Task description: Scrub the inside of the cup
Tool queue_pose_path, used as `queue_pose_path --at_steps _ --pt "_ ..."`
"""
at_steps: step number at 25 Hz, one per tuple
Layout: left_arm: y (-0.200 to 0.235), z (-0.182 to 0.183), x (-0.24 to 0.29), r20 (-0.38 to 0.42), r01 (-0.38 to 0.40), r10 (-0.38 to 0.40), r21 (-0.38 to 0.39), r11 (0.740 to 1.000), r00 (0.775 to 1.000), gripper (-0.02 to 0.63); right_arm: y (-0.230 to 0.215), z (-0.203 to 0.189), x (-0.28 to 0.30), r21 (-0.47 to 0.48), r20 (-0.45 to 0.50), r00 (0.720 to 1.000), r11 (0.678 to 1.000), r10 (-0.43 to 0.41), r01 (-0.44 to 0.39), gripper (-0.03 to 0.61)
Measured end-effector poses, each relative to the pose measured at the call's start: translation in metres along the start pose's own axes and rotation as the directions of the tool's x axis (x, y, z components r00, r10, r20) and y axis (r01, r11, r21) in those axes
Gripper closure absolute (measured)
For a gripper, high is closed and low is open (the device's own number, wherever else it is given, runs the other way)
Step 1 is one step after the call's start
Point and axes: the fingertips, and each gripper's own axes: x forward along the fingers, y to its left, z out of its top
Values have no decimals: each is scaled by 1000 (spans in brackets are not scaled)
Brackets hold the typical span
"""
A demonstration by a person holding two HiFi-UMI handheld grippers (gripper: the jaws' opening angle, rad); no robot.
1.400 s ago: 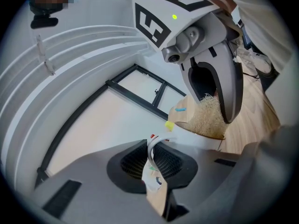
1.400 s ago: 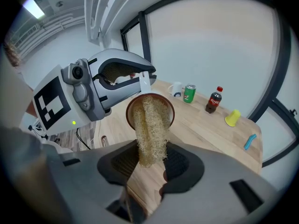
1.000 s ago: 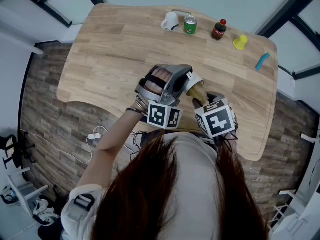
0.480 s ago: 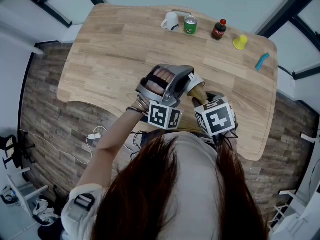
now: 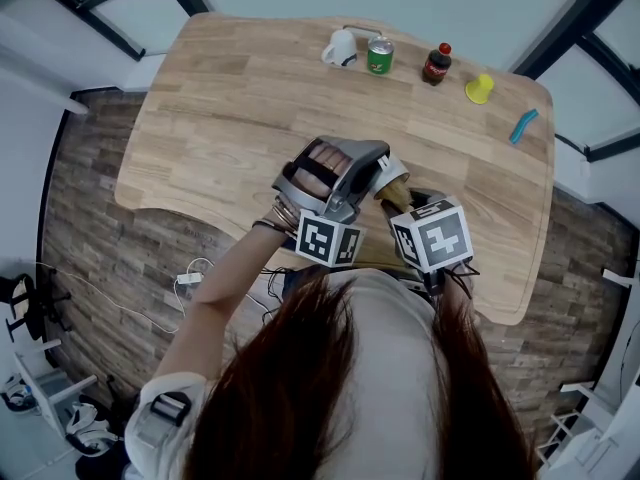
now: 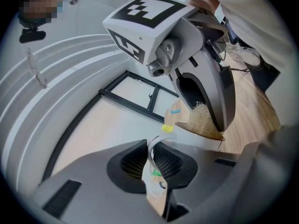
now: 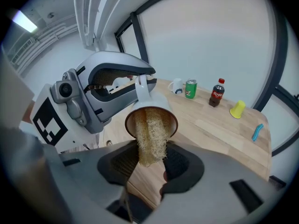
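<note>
A white cup point(image 5: 391, 171) with a brown inside is held on its side above the table's near edge. My left gripper point(image 5: 374, 164) is shut on its thin white handle point(image 6: 151, 149). The cup's mouth point(image 7: 150, 117) faces my right gripper point(image 7: 149, 161), which is shut on a straw-coloured loofah scrubber point(image 7: 150, 136). The scrubber's far end reaches into the cup and lies against its inner wall. From the left gripper view the cup rim point(image 6: 202, 135) shows with loofah fibres point(image 6: 203, 119) in it, and the right gripper's body hangs over it. In the head view my right gripper point(image 5: 401, 201) sits just below the cup.
Along the far edge of the wooden table point(image 5: 230, 118) stand a white mug point(image 5: 340, 45), a green can point(image 5: 380, 54), a cola bottle point(image 5: 436, 63) and a small yellow cup point(image 5: 480, 88). A blue object point(image 5: 523, 125) lies at the right edge. The person's head hides the near table edge.
Both grippers and the cup have shifted only slightly in the view. The scrubber stays inside the cup, and neither grip has changed.
</note>
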Motion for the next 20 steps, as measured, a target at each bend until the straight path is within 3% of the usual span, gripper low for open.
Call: queue_pose_path --at_steps 11,20 --pt "-2 0 0 10 0 0 4 1000 1000 569 1 3 2 94 45 995 992 85 -89 420" --pt "-2 -2 -1 17 -1 1 8 1000 1000 569 5 5 4 190 91 981 964 173 -188 422"
